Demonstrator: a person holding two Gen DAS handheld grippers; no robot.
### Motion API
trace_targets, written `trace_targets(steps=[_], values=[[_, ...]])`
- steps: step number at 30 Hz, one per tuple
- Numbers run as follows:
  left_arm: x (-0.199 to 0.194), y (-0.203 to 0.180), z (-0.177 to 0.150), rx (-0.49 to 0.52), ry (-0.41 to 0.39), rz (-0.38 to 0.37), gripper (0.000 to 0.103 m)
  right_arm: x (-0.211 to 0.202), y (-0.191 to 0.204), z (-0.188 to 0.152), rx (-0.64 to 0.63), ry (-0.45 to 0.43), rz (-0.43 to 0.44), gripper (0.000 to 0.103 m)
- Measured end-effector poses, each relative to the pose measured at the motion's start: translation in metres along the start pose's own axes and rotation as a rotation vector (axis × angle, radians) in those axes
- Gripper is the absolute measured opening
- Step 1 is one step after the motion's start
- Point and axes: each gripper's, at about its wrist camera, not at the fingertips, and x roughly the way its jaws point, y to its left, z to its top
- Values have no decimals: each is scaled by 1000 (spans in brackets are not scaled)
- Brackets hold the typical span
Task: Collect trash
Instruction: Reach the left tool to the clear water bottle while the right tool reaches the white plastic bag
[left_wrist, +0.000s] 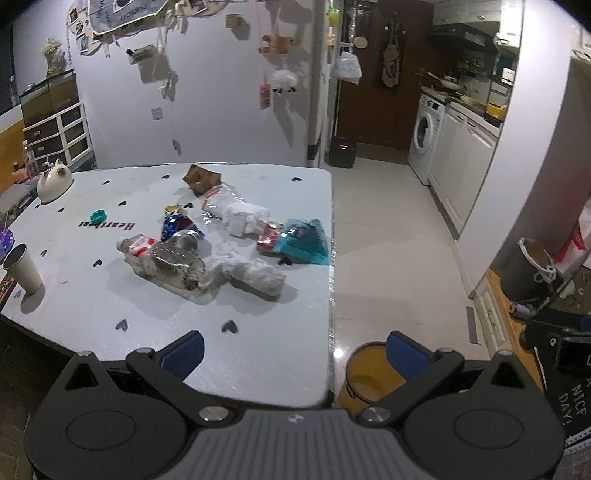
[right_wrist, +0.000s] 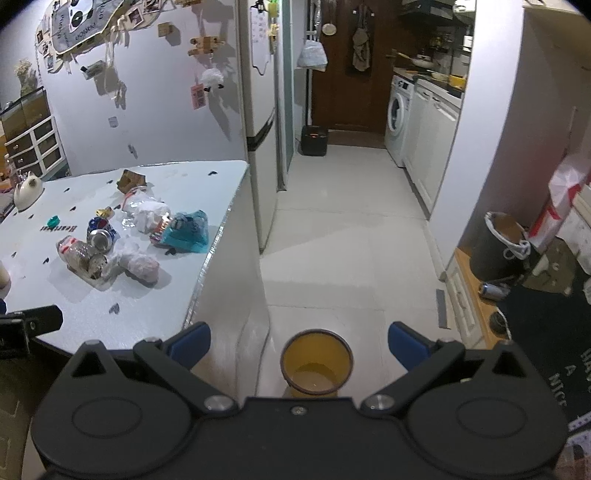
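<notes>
Black left gripper (left_wrist: 293, 354) and right gripper (right_wrist: 299, 345), blue-padded jaws, silver screws.

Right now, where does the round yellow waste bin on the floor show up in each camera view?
Left wrist view: round yellow waste bin at bottom centre-right, partly behind the right blue fingertip, beside the white table's corner.
Right wrist view: bottom centre, between the open fingers.
Shared landmark: white washing machine.

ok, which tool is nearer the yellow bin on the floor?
Right. The right tool hangs almost directly over the yellow bin; the left tool sits over the white table's corner, bin beside its right finger.
</notes>
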Motion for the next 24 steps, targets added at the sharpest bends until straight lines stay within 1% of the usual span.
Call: trace_targets(steps=[4,6,14,20,22,24], values=[[24,36,19,0,-2,19,103,24,23,15,13,-12,18,103],[35,58,31,2,-17,33,103,35,37,24,28,-21,26,103],[86,144,89,48,-56,57,103,95,111,67,98,-40,76,103],[134,198,117,11,-32,63,103,142,165,93,95,-53,86,103],[153,213,124,-24,-13,65,103,157,182,99,73,-58,90,103],[171,225,128,-55,13,57,103,171,198,101,28,-72,121,103]])
